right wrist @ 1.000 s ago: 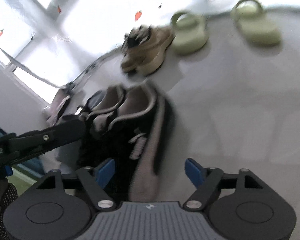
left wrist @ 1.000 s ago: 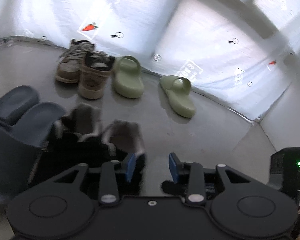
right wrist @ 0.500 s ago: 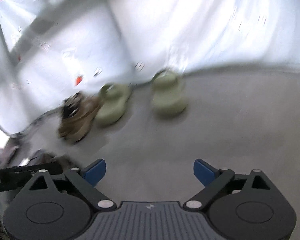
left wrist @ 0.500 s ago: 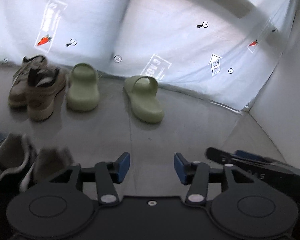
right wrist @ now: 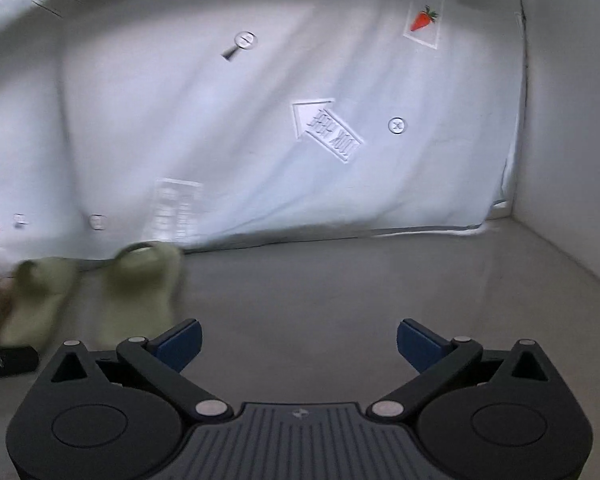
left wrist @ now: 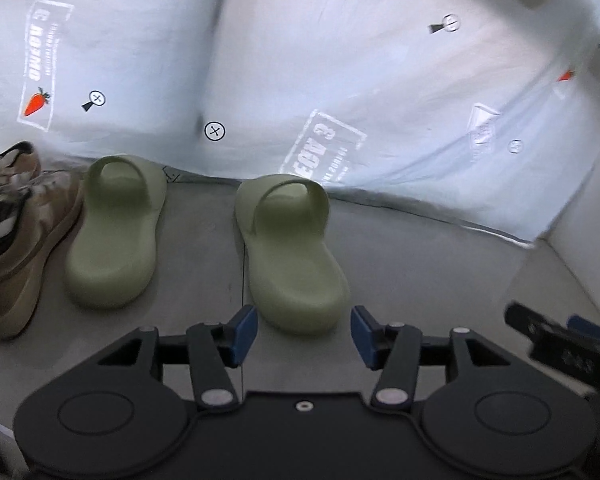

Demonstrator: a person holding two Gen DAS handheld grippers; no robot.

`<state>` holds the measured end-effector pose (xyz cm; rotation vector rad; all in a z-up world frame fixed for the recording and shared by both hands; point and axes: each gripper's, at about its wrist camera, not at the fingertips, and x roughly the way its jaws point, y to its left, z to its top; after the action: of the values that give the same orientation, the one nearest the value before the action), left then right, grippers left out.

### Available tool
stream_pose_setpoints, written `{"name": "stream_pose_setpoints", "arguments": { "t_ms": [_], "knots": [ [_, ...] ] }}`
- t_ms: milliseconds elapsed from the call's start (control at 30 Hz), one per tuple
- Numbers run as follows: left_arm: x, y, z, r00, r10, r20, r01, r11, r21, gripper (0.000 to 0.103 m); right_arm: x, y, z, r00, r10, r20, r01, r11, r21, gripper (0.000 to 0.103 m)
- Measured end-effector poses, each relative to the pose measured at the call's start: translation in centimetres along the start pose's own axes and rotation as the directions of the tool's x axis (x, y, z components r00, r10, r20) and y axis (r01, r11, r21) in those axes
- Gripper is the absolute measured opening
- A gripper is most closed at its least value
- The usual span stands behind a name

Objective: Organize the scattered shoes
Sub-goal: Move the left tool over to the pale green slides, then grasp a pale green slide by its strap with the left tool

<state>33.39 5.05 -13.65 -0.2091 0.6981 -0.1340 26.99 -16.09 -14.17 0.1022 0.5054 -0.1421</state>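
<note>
Left wrist view: left gripper (left wrist: 303, 334) part open, empty. Right green slide (left wrist: 292, 248) dead ahead on floor, heel just beyond fingertips, long axis running near to far, toe at sheet; mate (left wrist: 114, 232) left.

Right wrist view: right gripper (right wrist: 299, 346) opening wide, empty, facing bare floor; slides blurred far left. Left hand nearer.

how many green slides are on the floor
2. One slide lies beside the tan sneakers on the left; the other slide lies apart to its right, just ahead of the left gripper. More could sit outside the views.
</note>
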Motion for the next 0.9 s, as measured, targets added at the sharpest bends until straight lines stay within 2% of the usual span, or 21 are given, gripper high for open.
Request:
{"name": "stream_pose_setpoints", "arguments": {
  "t_ms": [100, 167, 300, 467, 533, 567, 633, 900],
  "knots": [
    [3.4, 0.2, 1.4, 0.998, 0.057, 0.003, -0.057, 0.998, -0.005, 0.052, 2.6, -0.1, 0.1, 0.999, 0.012, -0.031, -0.011, 1.0, 0.022, 0.103],
    [6.2, 0.9, 2.6, 0.998, 0.061, 0.009, -0.061, 0.998, -0.027, 0.051, 5.0, 0.0, 0.1, 0.997, 0.026, -0.067, -0.023, 0.999, 0.048, 0.103],
    [10.1, 1.2, 4.1, 0.996, 0.085, 0.025, -0.085, 0.996, -0.007, 0.048, 7.5, 0.8, 0.6, 0.994, 0.056, -0.098, -0.049, 0.996, 0.071, 0.103],
    [14.5, 2.0, 5.4, 0.989, 0.144, 0.028, -0.143, 0.989, -0.033, 0.048, 8.9, 2.0, 1.2, 0.989, 0.09, -0.115, -0.085, 0.995, 0.048, 0.102],
    [15.3, 2.3, 5.5, 0.989, 0.146, -0.001, -0.146, 0.988, -0.043, 0.03, 9.4, 2.5, 1.3, 0.987, 0.102, -0.121, -0.098, 0.995, 0.034, 0.102],
    [15.5, 2.6, 5.5, 0.992, 0.13, -0.008, -0.13, 0.989, -0.069, 0.027, 9.6, 2.7, 1.3, 0.986, 0.107, -0.124, -0.104, 0.994, 0.031, 0.102],
    [15.3, 2.7, 5.6, 0.991, 0.131, -0.024, -0.132, 0.989, -0.073, 0.025, 9.7, 2.9, 1.4, 0.985, 0.114, -0.126, -0.111, 0.993, 0.027, 0.102],
    [12.8, 1.1, 3.7, 0.989, 0.139, -0.058, -0.138, 0.99, 0.025, 0.025, 8.3, 3.3, 2.3, 0.985, 0.123, -0.121, -0.121, 0.992, 0.019, 0.102]
  ]
}}
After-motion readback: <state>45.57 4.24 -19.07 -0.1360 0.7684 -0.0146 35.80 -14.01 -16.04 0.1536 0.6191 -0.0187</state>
